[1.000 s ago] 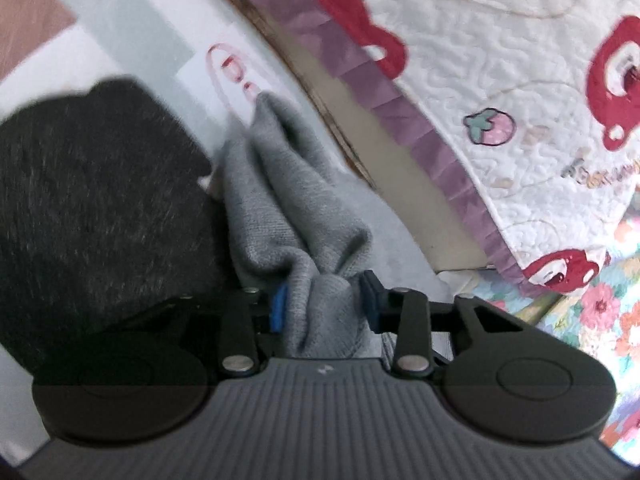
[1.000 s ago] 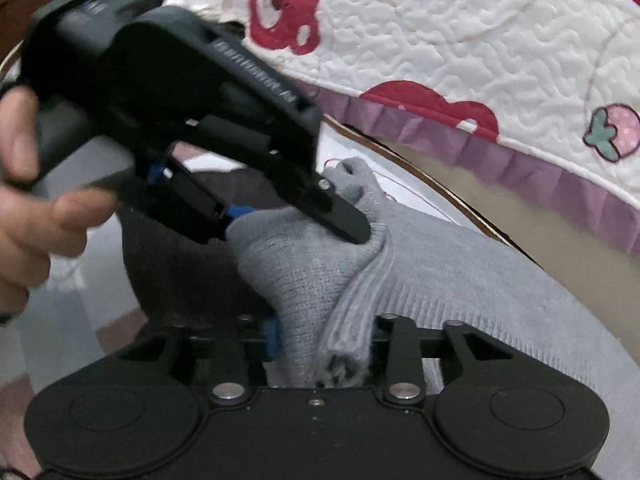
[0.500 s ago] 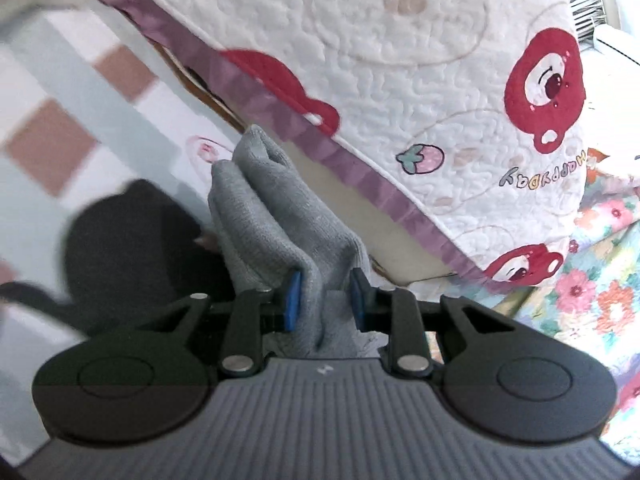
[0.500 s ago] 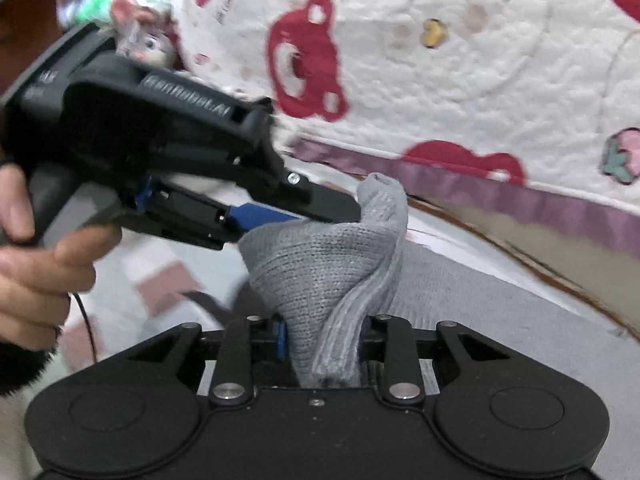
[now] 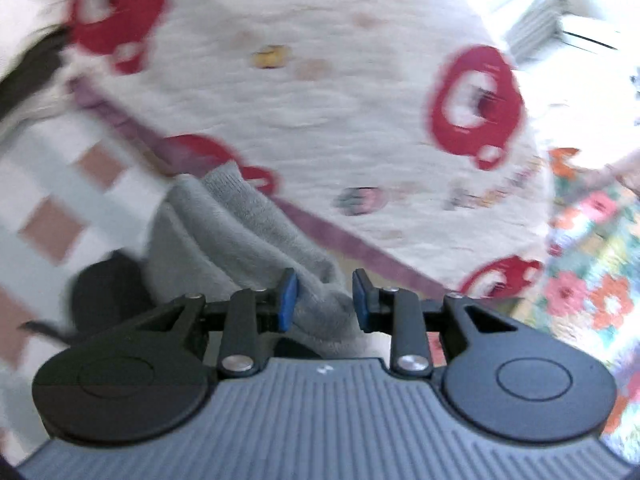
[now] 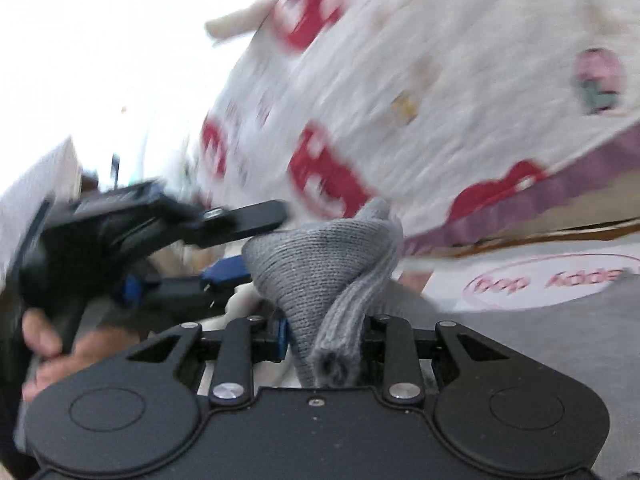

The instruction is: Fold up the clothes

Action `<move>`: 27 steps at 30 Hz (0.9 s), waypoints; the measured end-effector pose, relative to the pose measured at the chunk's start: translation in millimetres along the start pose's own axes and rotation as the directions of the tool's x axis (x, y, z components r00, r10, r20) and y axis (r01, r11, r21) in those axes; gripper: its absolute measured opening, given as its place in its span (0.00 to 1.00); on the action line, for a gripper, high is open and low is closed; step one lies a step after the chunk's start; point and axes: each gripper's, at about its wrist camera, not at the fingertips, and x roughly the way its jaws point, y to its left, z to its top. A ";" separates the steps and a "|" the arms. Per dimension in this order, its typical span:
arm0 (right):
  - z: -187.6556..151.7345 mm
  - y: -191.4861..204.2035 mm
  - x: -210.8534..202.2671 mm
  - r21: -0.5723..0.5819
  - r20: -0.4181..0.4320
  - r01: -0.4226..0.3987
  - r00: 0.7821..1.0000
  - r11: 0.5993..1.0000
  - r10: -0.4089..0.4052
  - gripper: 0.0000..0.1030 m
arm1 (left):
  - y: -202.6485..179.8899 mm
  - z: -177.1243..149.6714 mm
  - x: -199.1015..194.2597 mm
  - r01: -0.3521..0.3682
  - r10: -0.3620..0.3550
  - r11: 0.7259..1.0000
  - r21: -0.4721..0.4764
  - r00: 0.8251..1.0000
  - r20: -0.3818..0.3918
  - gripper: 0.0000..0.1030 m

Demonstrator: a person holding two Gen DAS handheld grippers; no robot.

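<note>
A grey knitted garment (image 5: 240, 232) rises in a bunched fold between my two grippers. In the left wrist view my left gripper (image 5: 325, 302) has its blue pads a little apart. The knit lies between them against the left pad, with a thin gap at the right pad. My right gripper (image 6: 326, 340) is shut on a rolled ribbed edge of the grey garment (image 6: 312, 264), which fans up from its jaws. The left gripper (image 6: 260, 244) shows there too, fingers spread at the knit's left edge, held by a hand (image 6: 40, 328). Both views are motion-blurred.
A white quilt with red bear prints and a purple border (image 5: 340, 80) fills the background. A dark garment (image 5: 108, 292) lies on a checked sheet (image 5: 52, 184) at the left. Floral fabric (image 5: 592, 280) sits at the right. More grey knit (image 6: 560, 340) lies below a pink oval logo (image 6: 552, 276).
Both grippers have swung upward with the grey fold, so the quilt fills more of each view. The left pads stand wider apart than half a second ago.
</note>
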 end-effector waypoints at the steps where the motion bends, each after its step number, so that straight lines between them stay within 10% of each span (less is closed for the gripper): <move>1: 4.1 -9.6 -14.8 0.021 0.053 0.004 0.999 1.000 -0.006 0.31 | -15.5 -2.7 10.2 0.021 -0.021 0.999 0.037 1.000 0.000 0.33; 7: 22.4 -75.3 -97.6 0.138 0.265 0.153 0.946 0.978 -0.186 0.30 | -75.8 -37.5 77.1 0.196 -0.189 0.964 0.179 0.980 -0.056 0.50; 14: 11.5 -138.4 -148.0 0.137 0.182 0.415 0.882 0.899 -0.435 0.30 | -13.4 -110.4 177.3 -0.015 0.061 0.988 0.152 0.953 -0.297 0.44; 27: -9.7 -175.8 -164.8 0.288 0.073 0.409 0.892 0.866 -0.446 0.27 | -35.1 -102.2 171.6 0.034 0.024 0.983 0.182 0.950 -0.310 0.55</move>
